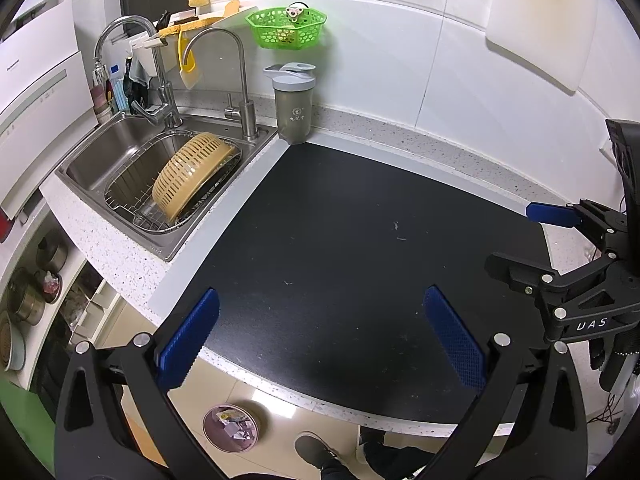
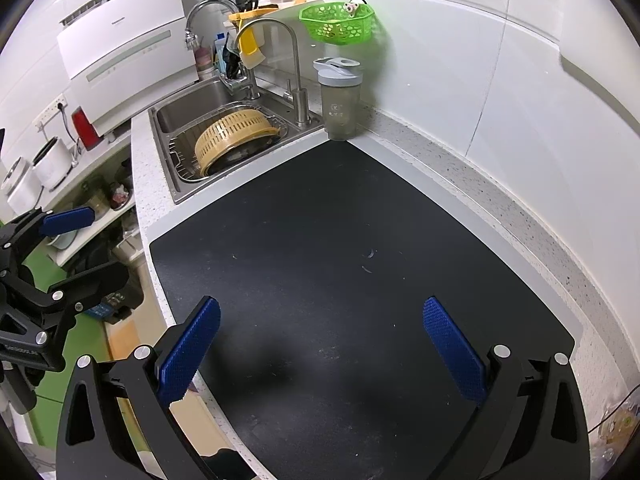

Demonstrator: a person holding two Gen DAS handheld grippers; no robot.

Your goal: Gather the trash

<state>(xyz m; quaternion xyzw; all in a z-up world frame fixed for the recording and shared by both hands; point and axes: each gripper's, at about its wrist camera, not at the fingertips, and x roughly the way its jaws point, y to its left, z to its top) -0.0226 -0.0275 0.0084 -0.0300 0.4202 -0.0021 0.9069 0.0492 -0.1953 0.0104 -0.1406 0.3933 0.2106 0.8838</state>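
A black mat (image 1: 340,208) (image 2: 304,216) covers the counter. A few tiny pale scraps (image 1: 398,230) (image 2: 369,258) lie on it toward the back right. On the floor below the counter edge stands a round pinkish bin (image 1: 231,427) with wrappers inside. My left gripper (image 1: 320,336) hovers open over the mat's front edge, its blue pads wide apart and holding nothing. My right gripper (image 2: 322,346) is open above the mat's near part, also holding nothing. Each gripper shows in the other's view, the right gripper (image 1: 520,240) at the right edge and the left gripper (image 2: 88,246) at the left edge.
A steel sink (image 1: 100,148) with a yellow colander (image 1: 188,174) in a wire rack lies left of the mat. A grey shaker bottle (image 1: 294,106) stands at the mat's back corner under a green wall basket (image 1: 286,28). A person's shoe (image 1: 316,450) is near the bin.
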